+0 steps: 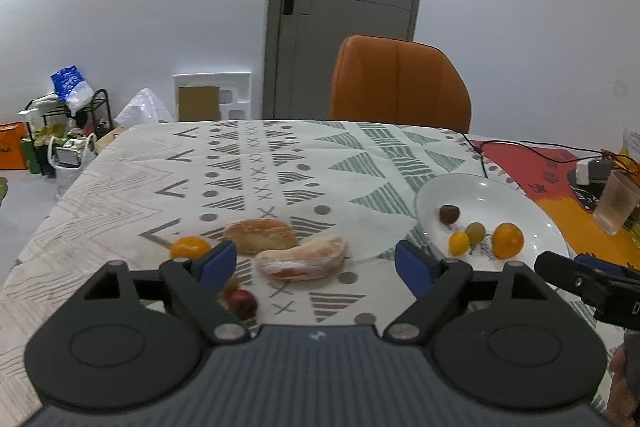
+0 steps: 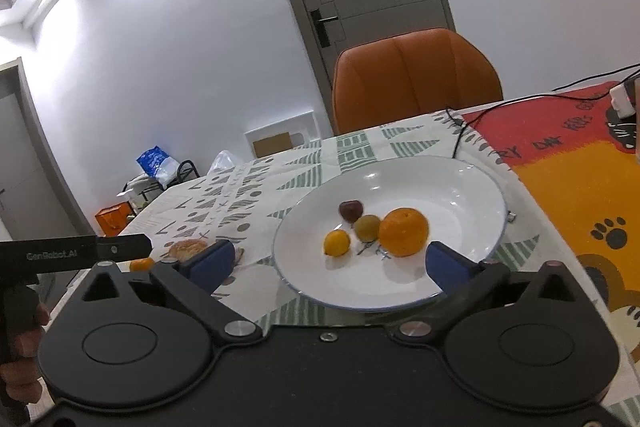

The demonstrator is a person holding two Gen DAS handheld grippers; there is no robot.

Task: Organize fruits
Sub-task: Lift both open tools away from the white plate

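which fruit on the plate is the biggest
The orange at the right of the cluster on the white plate; it dwarfs the yellow fruit, green fruit and dark red fruit.

Red fruit (image 1: 243, 301) half behind finger.

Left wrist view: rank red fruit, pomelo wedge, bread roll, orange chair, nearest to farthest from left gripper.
From the left gripper:
1. Red fruit, by its left finger.
2. Pomelo wedge, centre.
3. Bread roll, just behind.
4. Orange chair, beyond the table.
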